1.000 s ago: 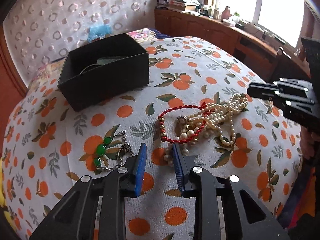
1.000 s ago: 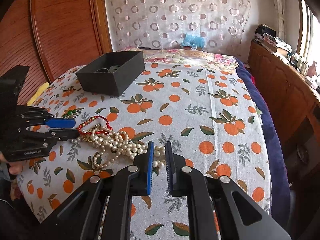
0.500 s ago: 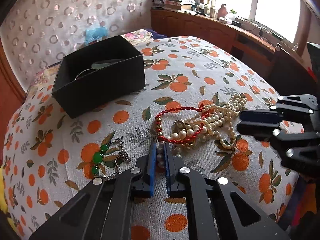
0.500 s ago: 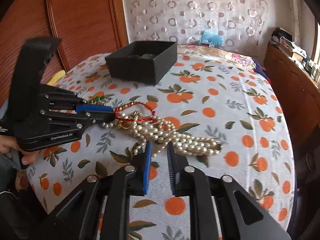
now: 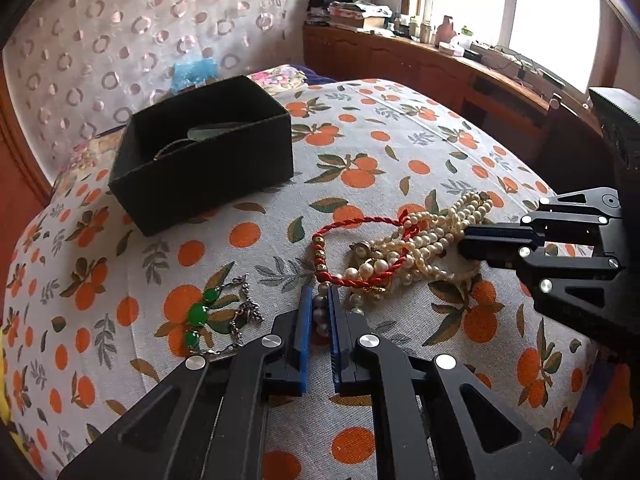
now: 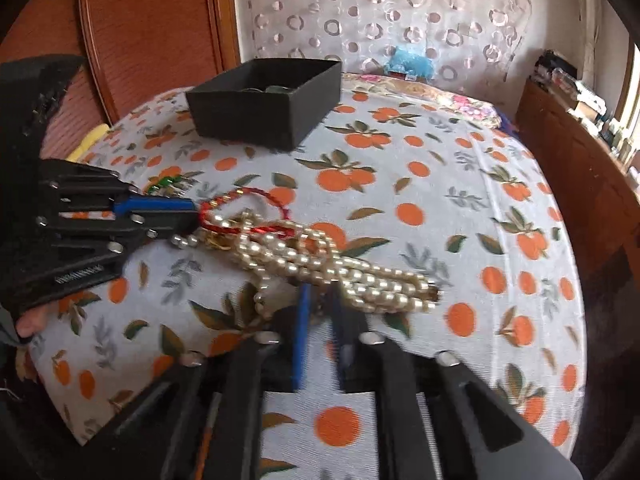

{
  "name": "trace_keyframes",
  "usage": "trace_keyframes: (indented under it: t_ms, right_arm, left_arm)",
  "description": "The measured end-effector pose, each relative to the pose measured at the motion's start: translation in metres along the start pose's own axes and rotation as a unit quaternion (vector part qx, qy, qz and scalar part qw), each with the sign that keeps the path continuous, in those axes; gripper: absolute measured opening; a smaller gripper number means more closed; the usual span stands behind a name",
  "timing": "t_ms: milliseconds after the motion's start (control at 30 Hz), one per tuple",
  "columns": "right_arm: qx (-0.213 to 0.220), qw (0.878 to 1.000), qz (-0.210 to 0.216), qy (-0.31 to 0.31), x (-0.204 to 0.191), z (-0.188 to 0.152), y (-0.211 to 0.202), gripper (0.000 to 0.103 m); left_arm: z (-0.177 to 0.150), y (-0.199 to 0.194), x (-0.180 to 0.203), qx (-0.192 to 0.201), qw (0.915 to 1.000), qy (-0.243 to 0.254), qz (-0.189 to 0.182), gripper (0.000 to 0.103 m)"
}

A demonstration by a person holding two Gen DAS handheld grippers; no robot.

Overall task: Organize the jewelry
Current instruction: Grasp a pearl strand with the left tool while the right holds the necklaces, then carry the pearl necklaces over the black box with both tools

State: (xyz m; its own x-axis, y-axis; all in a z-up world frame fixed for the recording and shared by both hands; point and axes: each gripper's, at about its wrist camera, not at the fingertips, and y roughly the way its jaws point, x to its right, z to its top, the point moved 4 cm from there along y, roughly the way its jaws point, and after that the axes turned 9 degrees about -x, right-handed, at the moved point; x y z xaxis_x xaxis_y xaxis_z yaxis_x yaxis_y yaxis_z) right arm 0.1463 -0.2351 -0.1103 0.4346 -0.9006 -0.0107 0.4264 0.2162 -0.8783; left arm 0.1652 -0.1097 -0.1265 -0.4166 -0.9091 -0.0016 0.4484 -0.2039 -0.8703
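Observation:
A tangle of pearl strands lies on the orange-print cloth with a red cord bracelet looped through it. My left gripper is shut on one end of a pearl strand. My right gripper is narrowly open with its tips at the near edge of the pearl bundle; it also shows in the left wrist view. A green-stone chain bracelet lies left of my left gripper. The black box stands behind, with some jewelry inside.
The cloth-covered table drops off at its rounded edges. A wooden sideboard with clutter runs under the window at right. A wooden headboard and a circle-patterned curtain stand behind the box.
My left gripper has closed from open onto the pearl strand's end. My right gripper has moved in toward the pearl bundle from the other side.

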Motion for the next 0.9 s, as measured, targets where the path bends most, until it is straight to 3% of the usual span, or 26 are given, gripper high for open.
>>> trace_keyframes:
  t_ms: [333, 567, 900]
  right_arm:
    - [0.02, 1.0, -0.013, 0.013, 0.027, -0.008, -0.02, 0.005]
    - [0.075, 0.997, -0.024, 0.014, 0.037, 0.014, -0.062, 0.005]
    - [0.139, 0.99, -0.03, -0.014, 0.027, 0.058, -0.116, 0.005]
  left_arm:
    - [0.023, -0.079, -0.009, 0.095, 0.9953, -0.015, 0.002, 0.007]
    - [0.038, -0.133, -0.007, 0.148, 0.989, -0.009, 0.003, 0.007]
    - [0.048, -0.176, -0.021, 0.187, 0.9821, -0.019, 0.015, 0.007]
